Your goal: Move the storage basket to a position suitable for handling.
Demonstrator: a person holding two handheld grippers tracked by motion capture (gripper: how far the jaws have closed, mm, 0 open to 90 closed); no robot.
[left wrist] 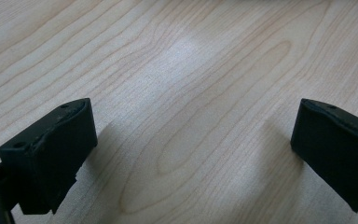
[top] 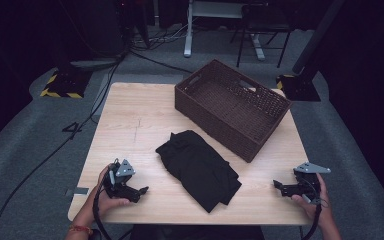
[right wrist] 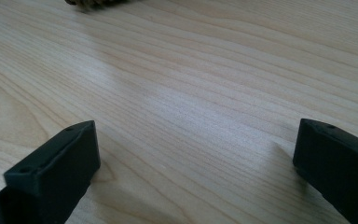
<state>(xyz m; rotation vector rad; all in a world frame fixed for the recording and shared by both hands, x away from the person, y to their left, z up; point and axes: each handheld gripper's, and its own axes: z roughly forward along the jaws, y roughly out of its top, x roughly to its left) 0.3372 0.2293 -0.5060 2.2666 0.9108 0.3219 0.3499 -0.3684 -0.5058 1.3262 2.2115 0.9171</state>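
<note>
Left gripper [top: 141, 191] rests on the counter [top: 130, 120], jaws spread, nothing between them. Black cloth [top: 198, 169] lies mid-counter, just before the wicker basket [top: 232, 107] — soft, light, floppy; pinch a thick folded edge. Right gripper [top: 277, 185] — jaws likewise released.

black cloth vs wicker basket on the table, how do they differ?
The black cloth is soft and lies flat in a folded heap; the wicker basket is a rigid, brown woven box standing upright. The cloth sits mid-table, between the open left gripper and right gripper; the basket is farther back, to the right. Both rest on the wooden table.
</note>
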